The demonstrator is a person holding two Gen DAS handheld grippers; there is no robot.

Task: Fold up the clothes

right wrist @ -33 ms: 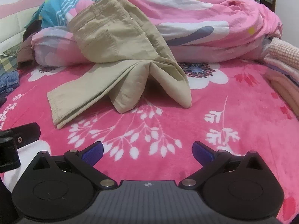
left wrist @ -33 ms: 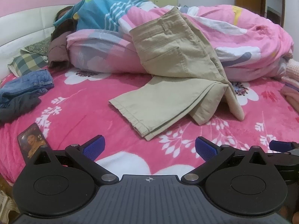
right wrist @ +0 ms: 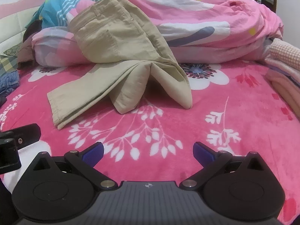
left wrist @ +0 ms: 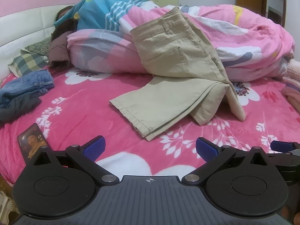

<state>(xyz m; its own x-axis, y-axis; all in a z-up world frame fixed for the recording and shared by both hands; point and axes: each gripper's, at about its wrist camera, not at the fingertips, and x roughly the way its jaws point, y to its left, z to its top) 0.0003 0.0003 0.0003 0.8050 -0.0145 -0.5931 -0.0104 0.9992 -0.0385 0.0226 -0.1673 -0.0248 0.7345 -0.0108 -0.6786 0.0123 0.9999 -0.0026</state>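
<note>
The khaki trousers [left wrist: 168, 75] lie in the middle of the bed [left wrist: 93, 112], waist propped on the rolled quilt [left wrist: 243, 43], legs doubled toward the near edge. Both the left hand-held gripper [left wrist: 150, 148] and the right hand-held gripper [right wrist: 148, 151] hover near, released and empty, probably ready to grasp.

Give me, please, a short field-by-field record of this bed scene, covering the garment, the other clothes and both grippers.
garment: khaki trousers, waist end draped up over the pink duvet, legs bent and lying on the pink floral blanket
fold state: not neatly folded
other clothes: denim and dark pieces piled at the left edge of the bed
other item: phone lying on the blanket near the left gripper
left gripper: open, holding nothing, short of the trousers
right gripper: open, holding nothing, short of the trousers
</note>
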